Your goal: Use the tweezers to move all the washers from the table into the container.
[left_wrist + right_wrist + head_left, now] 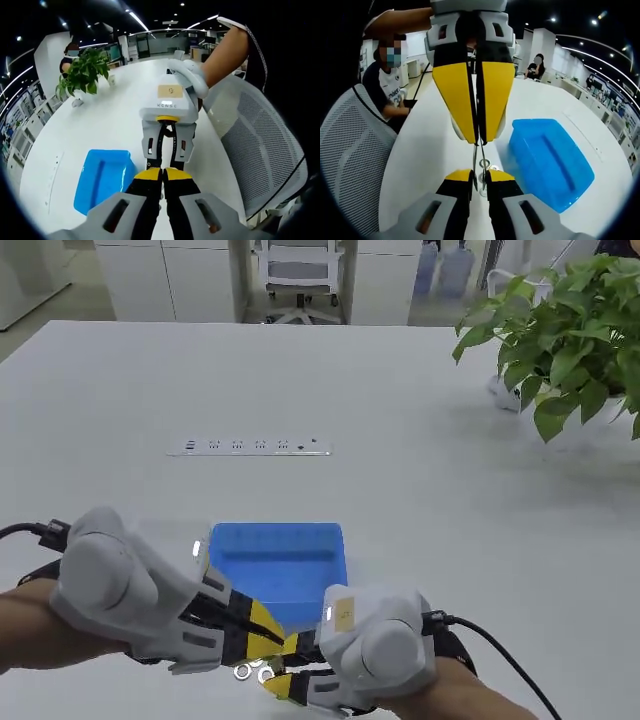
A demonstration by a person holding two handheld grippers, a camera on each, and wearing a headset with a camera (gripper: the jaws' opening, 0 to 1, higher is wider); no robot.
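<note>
My left gripper point(162, 175) is clamped on the tweezers point(479, 160); the right gripper point(480, 176) brackets their legs, whether squeezing I cannot tell. The washers point(250, 672) lie on the table point(420, 470) just beside the container point(278, 540), which looks empty, so I judge all remains

A small pale-yellow square sticker point(170, 91) sits on the white casing of the right gripper point(163, 162), seen in the left gripper view; whatever is printed on it is too small to read. Just below it, a short line of grey capital letters point(167, 105) is printed on the casing. It looks like "KENSE", but the letters are not sharp enough to be sure. In the head view the sticker shows on top of that gripper, also unreadable. A white power strip point(248, 447) on the table point(420, 430) carries small dark marks that cannot be made out.
</note>
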